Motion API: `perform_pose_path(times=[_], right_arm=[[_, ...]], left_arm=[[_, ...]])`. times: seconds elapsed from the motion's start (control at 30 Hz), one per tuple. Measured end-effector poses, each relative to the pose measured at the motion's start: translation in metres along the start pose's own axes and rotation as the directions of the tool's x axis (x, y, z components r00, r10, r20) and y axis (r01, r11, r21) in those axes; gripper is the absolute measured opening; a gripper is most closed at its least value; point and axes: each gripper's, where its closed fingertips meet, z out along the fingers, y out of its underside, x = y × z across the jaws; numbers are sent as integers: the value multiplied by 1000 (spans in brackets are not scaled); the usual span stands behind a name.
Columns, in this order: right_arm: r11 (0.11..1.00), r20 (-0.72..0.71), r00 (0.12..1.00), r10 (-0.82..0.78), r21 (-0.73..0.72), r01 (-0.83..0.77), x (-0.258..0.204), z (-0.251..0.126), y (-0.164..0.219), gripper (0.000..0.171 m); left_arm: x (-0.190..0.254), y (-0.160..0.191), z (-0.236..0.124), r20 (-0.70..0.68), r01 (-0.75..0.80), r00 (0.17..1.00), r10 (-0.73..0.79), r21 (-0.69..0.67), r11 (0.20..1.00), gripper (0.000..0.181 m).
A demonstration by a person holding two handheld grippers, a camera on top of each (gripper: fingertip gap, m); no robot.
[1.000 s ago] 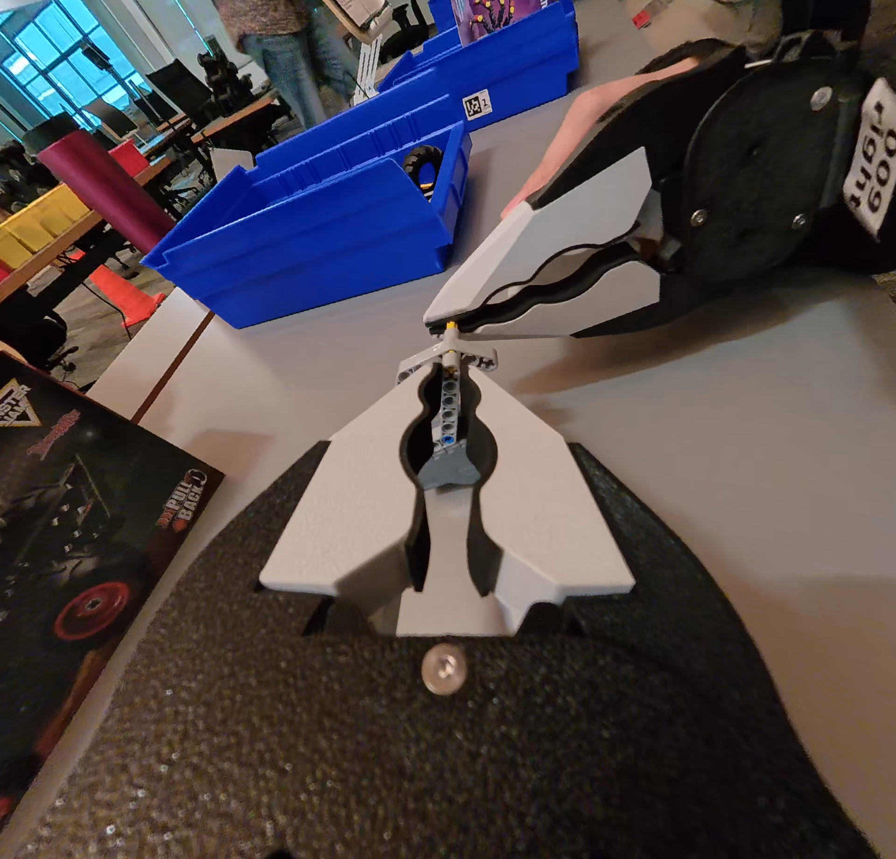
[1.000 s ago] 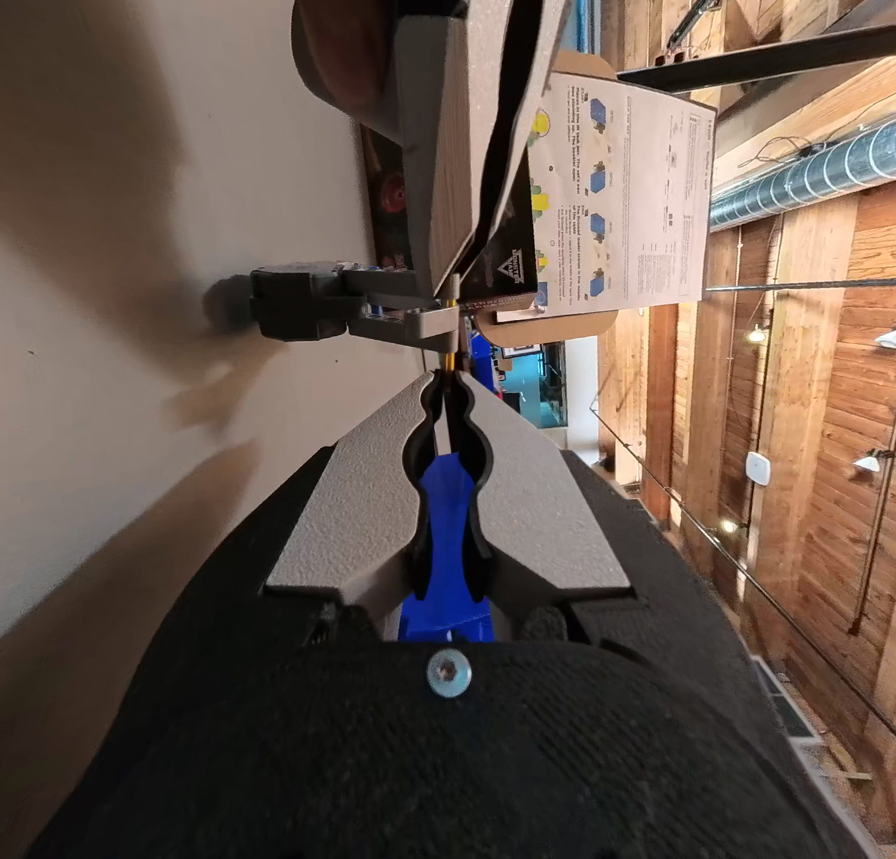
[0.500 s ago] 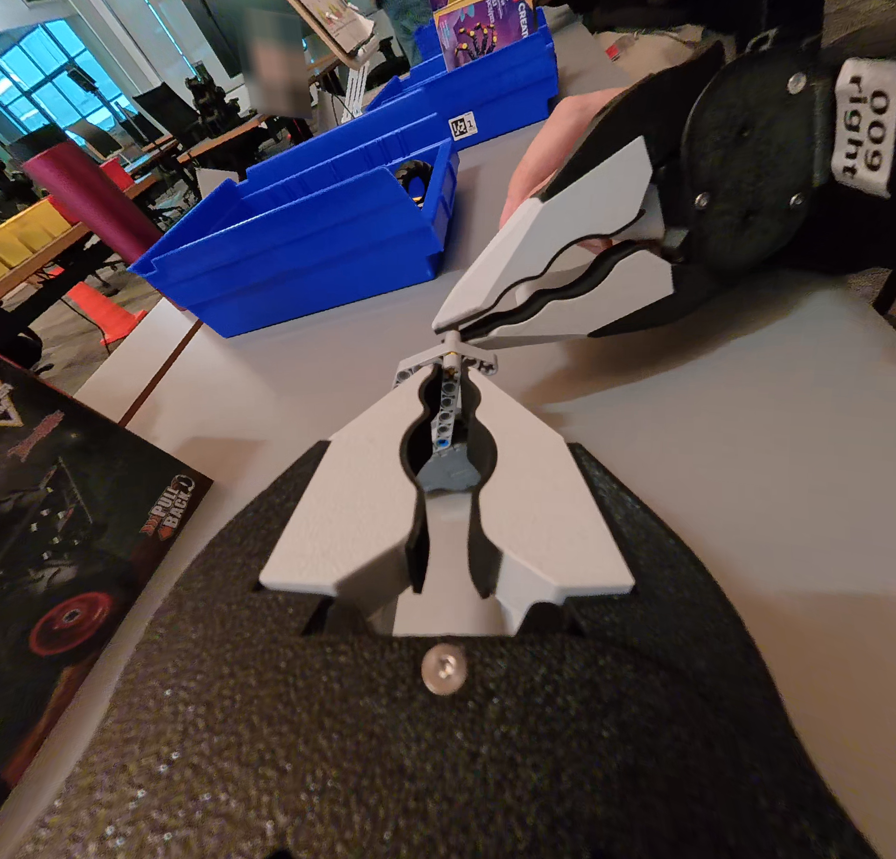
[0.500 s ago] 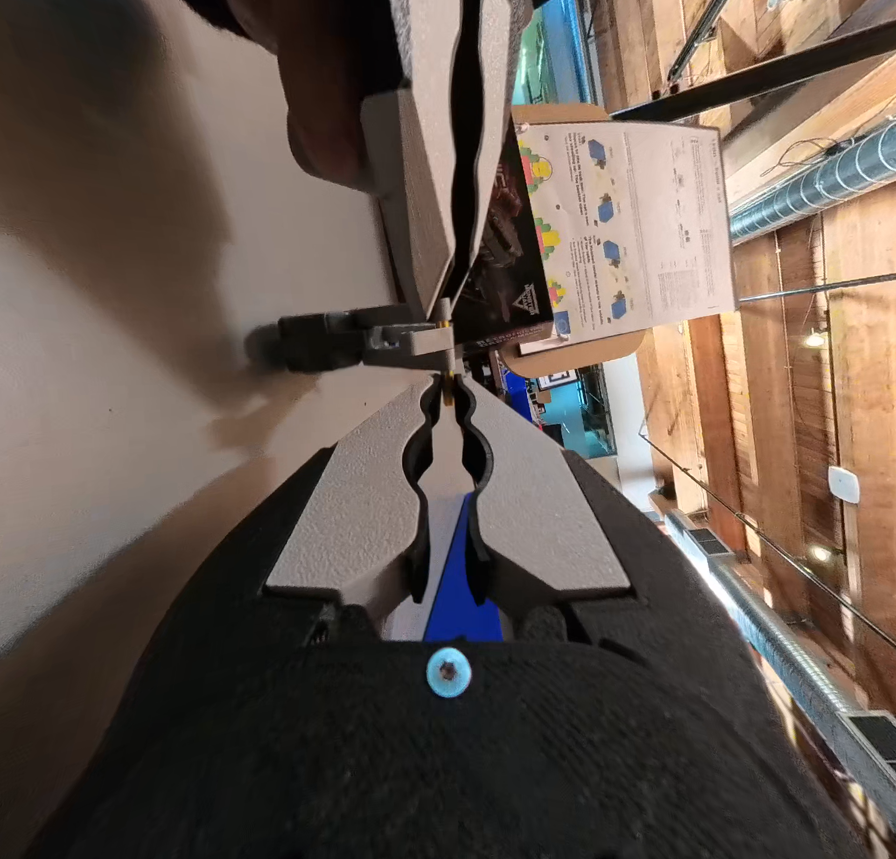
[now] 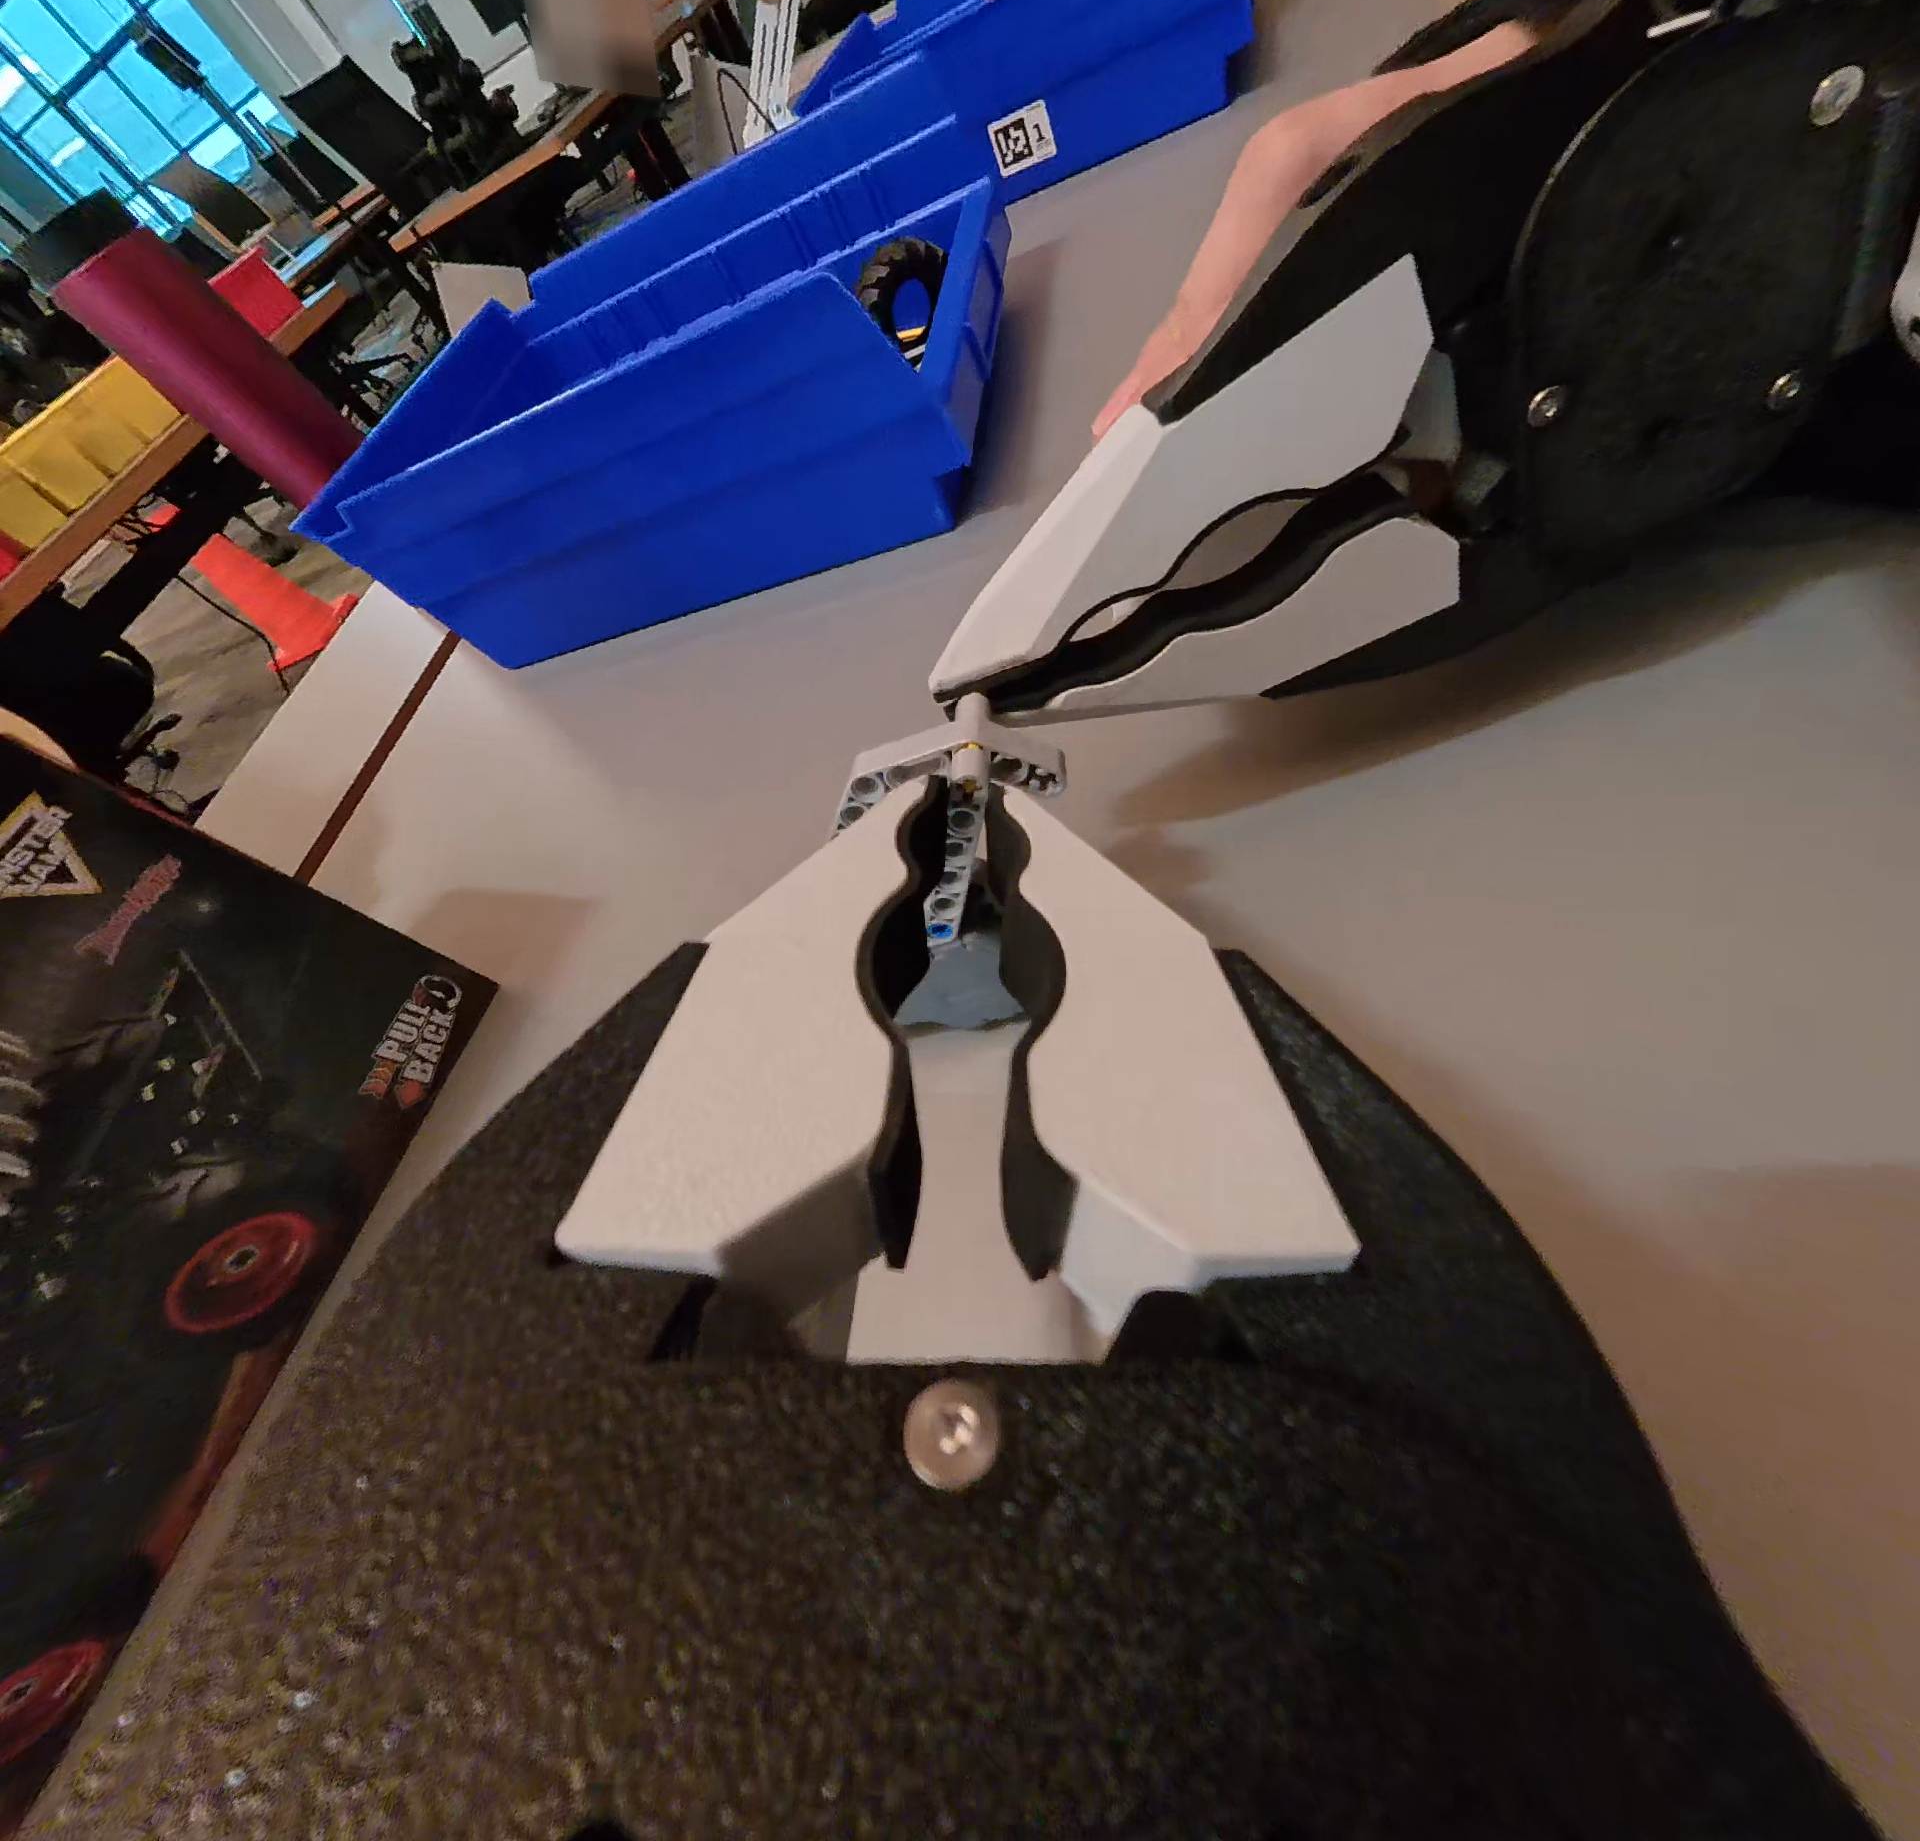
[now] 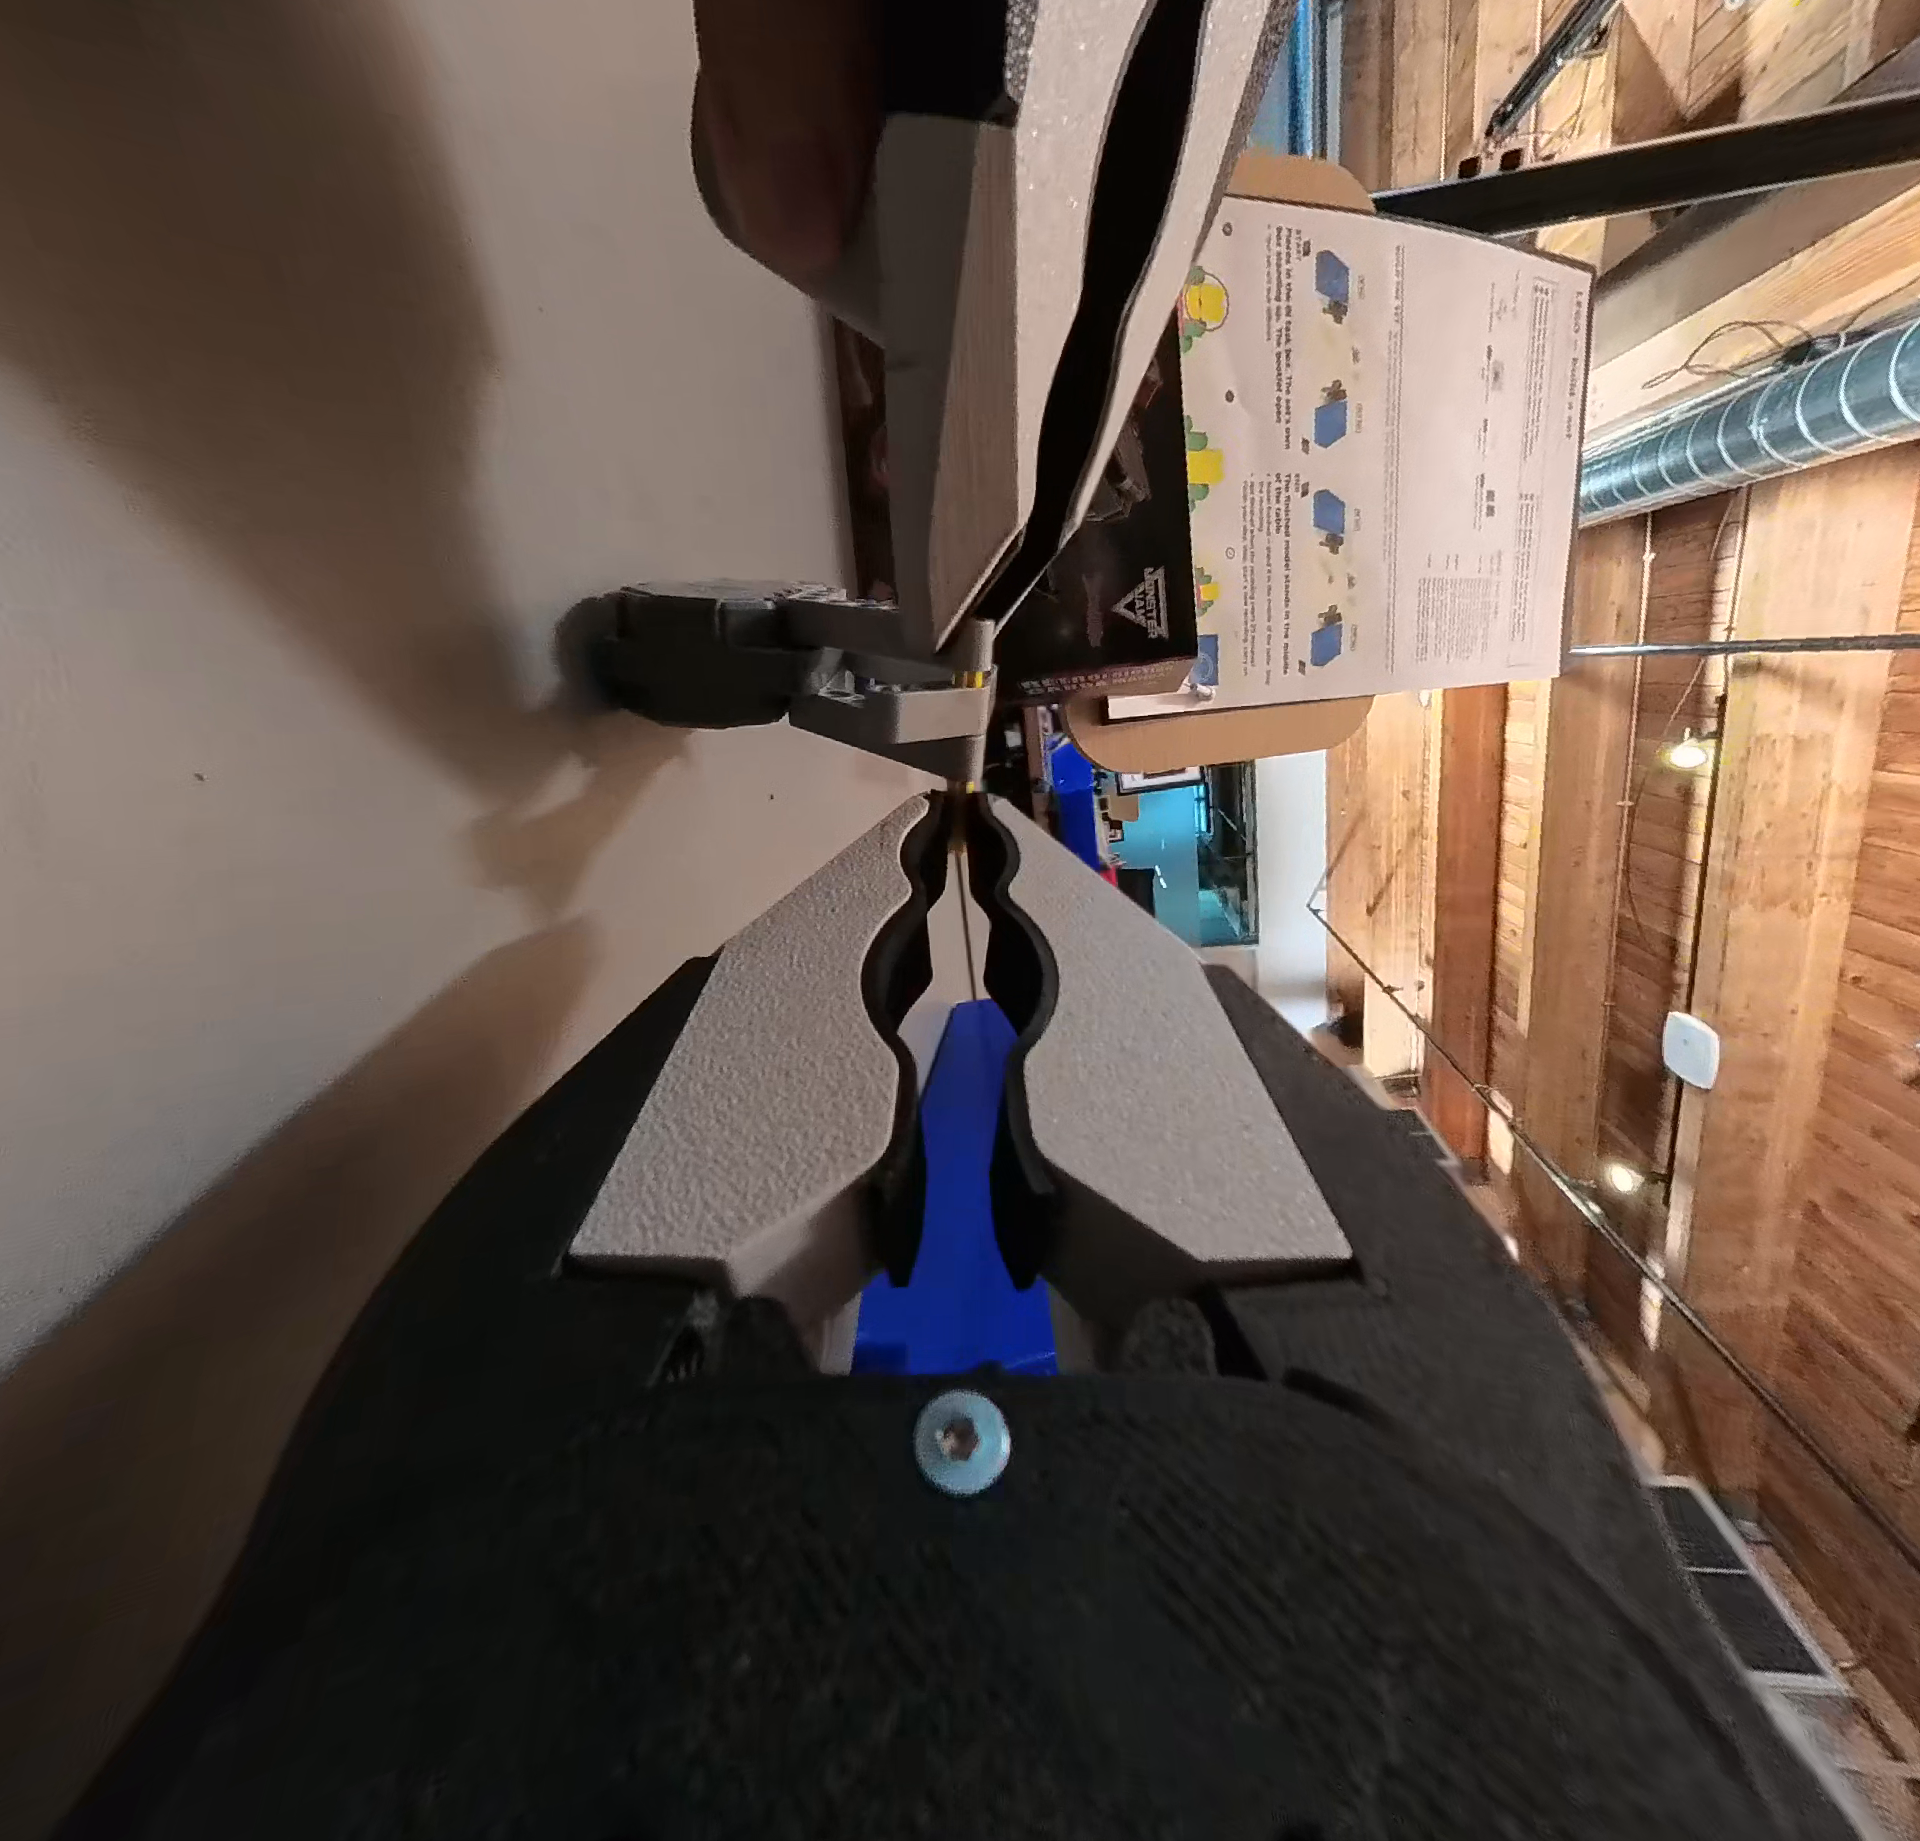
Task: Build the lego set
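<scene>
My left gripper (image 5: 961, 804) is shut on a grey lego assembly (image 5: 951, 887), a holed beam with a short cross beam (image 5: 1023, 768) at its far end. It holds the assembly just above the table. My right gripper (image 5: 961, 695) comes in from the upper right and is shut on a thin axle (image 5: 968, 737) with a yellow tip, which sits in the cross beam. In the right wrist view, my right gripper (image 6: 961, 804) pinches the axle (image 6: 967, 783) right at the assembly (image 6: 883, 695). The left gripper (image 6: 966, 638) reaches down from above.
Blue bins (image 5: 665, 461) stand at the back left of the grey table (image 5: 1455, 908), one holding a black tyre (image 5: 904, 279). The dark set box (image 5: 208, 1064) lies at the left. An instruction sheet on a cardboard stand (image 6: 1382, 482) stands behind. Left and right tips are no more than a few centimetres apart.
Both grippers have stayed shut and joined at the assembly. The views have swayed slightly, and the right gripper has rolled a little.
</scene>
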Motion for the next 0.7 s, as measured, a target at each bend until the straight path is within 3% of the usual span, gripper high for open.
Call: perform_pose_path(times=[0.17,0.23,0.27,0.33,0.37,0.47,0.7], right_arm=[[999,17,998,55,2,-55,-1,-2,2,4],[971,4,999,51,-234,-48,1,-4,60,4],[969,-28,990,138,-201,-141,10,-13,77,3],[925,-103,924,369,-55,-375,41,-22,64,3],[921,-98,918,384,-36,-389,41,-17,51,3],[974,-16,975,220,-51,-221,12,2,23,4],[967,-20,967,255,-14,-255,13,1,20,3]], left_arm=[[1,0,-6,4,-8,1000,8,-4,1000,4],[-23,7,-27,105,-7,994,9,-21,1000,0],[-35,5,-41,129,49,990,-53,36,998,0],[-41,0,-42,106,138,983,-151,119,983,0],[-39,2,-33,102,123,986,-132,93,988,0],[-24,-5,-15,67,65,995,-70,73,995,0],[-16,3,-15,46,104,993,-108,94,990,0]])
